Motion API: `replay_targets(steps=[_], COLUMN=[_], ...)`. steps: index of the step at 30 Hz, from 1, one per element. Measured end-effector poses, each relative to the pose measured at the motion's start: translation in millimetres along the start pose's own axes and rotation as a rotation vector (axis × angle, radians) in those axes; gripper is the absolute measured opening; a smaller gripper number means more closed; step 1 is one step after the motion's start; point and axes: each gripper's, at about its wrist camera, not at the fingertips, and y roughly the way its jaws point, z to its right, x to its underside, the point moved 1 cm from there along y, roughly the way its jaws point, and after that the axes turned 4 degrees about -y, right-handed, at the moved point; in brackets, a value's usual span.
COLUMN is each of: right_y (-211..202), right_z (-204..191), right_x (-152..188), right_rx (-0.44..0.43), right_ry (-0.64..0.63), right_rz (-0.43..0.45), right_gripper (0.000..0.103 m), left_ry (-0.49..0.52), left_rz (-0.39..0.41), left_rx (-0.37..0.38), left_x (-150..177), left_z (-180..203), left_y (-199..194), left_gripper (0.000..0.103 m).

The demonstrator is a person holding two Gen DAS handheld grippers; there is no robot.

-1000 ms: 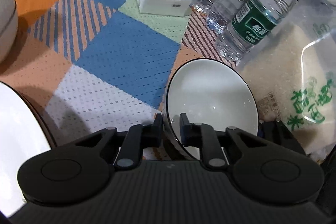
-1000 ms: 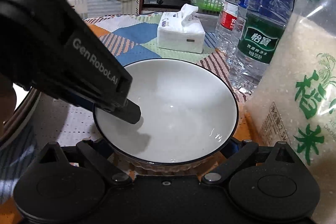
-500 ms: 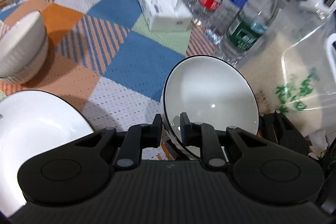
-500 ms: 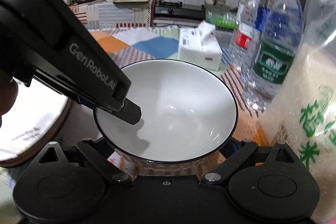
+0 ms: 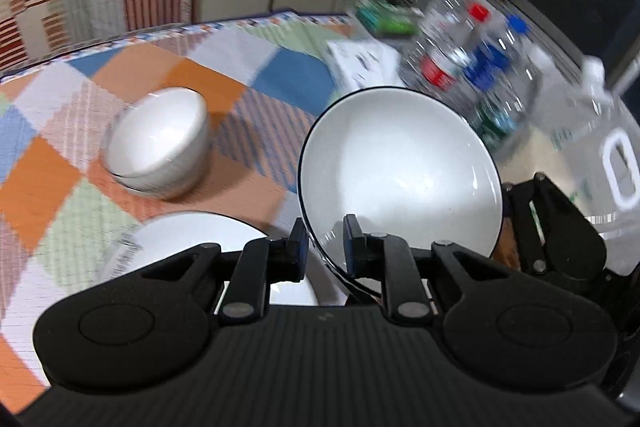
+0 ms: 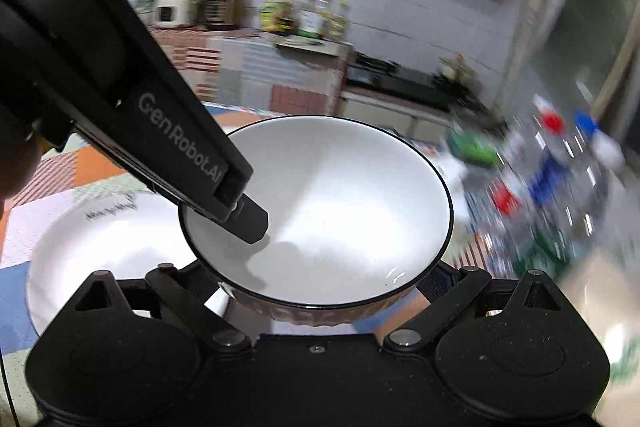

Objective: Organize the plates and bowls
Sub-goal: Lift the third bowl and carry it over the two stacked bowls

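My left gripper (image 5: pixel 325 242) pinches rim of black-rimmed bowl (image 5: pixel 400 171). My right gripper (image 6: pixel 320 279) clamps same bowl across its outer wall. Bowl held off bench (image 5: pixel 60 187), above white plate (image 6: pixel 108 251). Second bowl (image 5: pixel 158 143) sits well apart.

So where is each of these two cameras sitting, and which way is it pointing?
Left wrist view: rides on the left gripper, looking down along its fingers, clamped on the black-rimmed bowl; the right gripper shows at right.
Right wrist view: rides on the right gripper, whose jaws cradle that bowl's sides; the left gripper reaches in.
Shared: the bowl, white plate, water bottles.
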Motion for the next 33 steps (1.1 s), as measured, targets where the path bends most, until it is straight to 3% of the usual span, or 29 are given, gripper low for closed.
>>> replay_targets(steps=[5, 11, 19, 24, 33], right_y=[13.8, 52.5, 114.8, 142.9, 151.7], right_z=[-16.4, -31.1, -49.7, -59.1, -74.8], right_x=[-48.0, -83.6, -119.4, -122.6, -107.7], right_rx=[-0.083, -0.200, -0.303, -0.365, -0.395], right_ry=[-0.123, -0.185, -0.223, -0.136, -0.181], right_rz=[0.038, 0.061, -0.023, -0.109, -0.145], right_gripper=[0.099, 0.099, 0.099, 0.099, 0.099], left_ry=[-0.090, -0.168, -0.208, -0.173, -0.301], left_rz=[0.043, 0.041, -0.009, -0.010, -0.052], left_rx=[0.011, -0.051, -0.145, -0.226, -0.107], left_x=[-25.6, -51.4, -80.6, -78.2, -61.9], left_z=[-48.1, -91.5, -133.5, -142.0, -179.9], left_y=[-23.8, -19.0, 15.8, 34.5, 55.5], left_gripper=[0.018, 0.018, 0.018, 0.018, 0.018])
